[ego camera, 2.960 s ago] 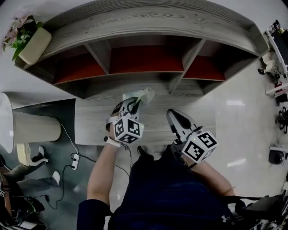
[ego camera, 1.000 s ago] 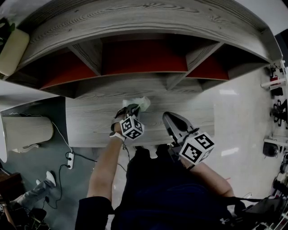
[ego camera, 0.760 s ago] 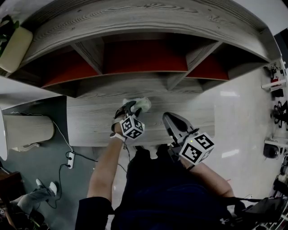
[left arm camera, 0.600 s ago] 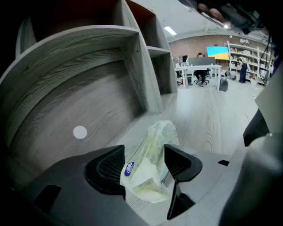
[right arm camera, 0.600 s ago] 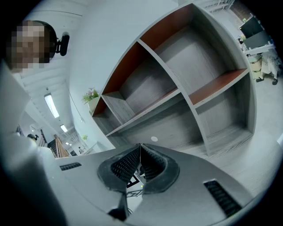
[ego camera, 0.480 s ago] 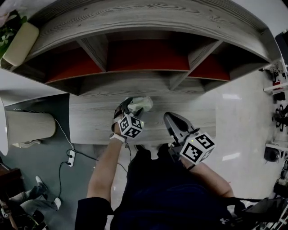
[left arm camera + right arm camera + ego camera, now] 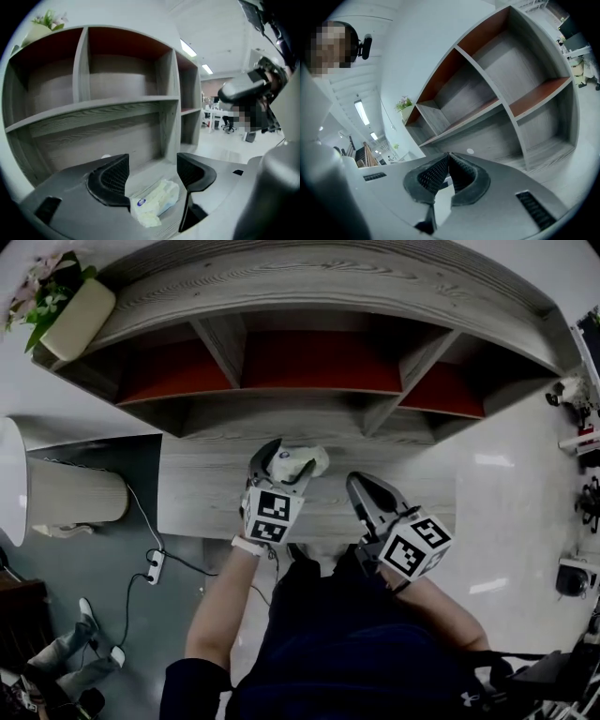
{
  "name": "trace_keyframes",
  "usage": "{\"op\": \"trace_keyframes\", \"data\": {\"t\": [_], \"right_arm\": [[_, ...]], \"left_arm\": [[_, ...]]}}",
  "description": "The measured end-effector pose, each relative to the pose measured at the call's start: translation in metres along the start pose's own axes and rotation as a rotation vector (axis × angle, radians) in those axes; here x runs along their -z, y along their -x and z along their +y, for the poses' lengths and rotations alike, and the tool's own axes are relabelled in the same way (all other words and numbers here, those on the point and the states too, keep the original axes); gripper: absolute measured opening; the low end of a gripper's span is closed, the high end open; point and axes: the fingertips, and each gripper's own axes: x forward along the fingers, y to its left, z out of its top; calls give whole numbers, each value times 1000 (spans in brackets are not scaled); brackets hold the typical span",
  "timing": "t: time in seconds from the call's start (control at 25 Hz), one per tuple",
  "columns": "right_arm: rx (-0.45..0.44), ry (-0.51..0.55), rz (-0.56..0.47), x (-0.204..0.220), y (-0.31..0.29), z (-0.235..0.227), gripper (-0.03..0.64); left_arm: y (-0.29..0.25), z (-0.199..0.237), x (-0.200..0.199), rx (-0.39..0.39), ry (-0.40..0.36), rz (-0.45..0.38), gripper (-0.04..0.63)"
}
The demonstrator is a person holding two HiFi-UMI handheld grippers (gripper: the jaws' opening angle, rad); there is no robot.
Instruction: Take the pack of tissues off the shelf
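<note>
At the far left of the head view, a plant in a pale pot stands on the top of the shelf. Below it a white cylinder lies on the dark floor, and a power strip with its cable is near it.

The shelf is of grey wood with red inner panels and is divided into compartments. In front of the compartments a low board of the same wood stands out toward the person.

The left gripper is over this board, a little left of the middle. In the left gripper view its jaws are wide apart and are opening. The pack lies between them, flat on the board. It is white, crumpled and soft, with a small blue oval label. It is very close to the left jaw, and it cannot be told whether they touch; the right jaw is clearly apart from it. The pads do not press on it. In the head view the pack is outside the compartments, just in front of the middle one.

The right gripper is to the right of the pack, near the board's front edge. In its own view the jaws meet at the tips and hold nothing.
</note>
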Motion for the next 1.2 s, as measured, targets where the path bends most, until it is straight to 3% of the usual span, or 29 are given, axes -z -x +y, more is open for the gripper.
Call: {"op": "trace_keyframes", "data": {"t": [0.32, 0.44, 0.64, 0.8, 1.04, 1.2], "right_arm": [[-36, 77, -60, -29, -9, 8, 14], [-48, 115, -90, -45, -12, 15, 14], [-91, 153, -121, -63, -15, 32, 14], [-116, 166, -128, -68, -17, 41, 14], [-132, 171, -142, -76, -22, 51, 14], [-127, 255, -134, -79, -23, 62, 14]], "left_arm": [[54, 13, -71, -47, 177, -193, 315], [77, 18, -91, -85, 221, -259, 246], [113, 21, -116, -120, 272, -369, 77], [132, 21, -123, -123, 296, -401, 34], [146, 18, -121, -132, 334, -412, 21], [155, 17, -127, -151, 306, -418, 20]]}}
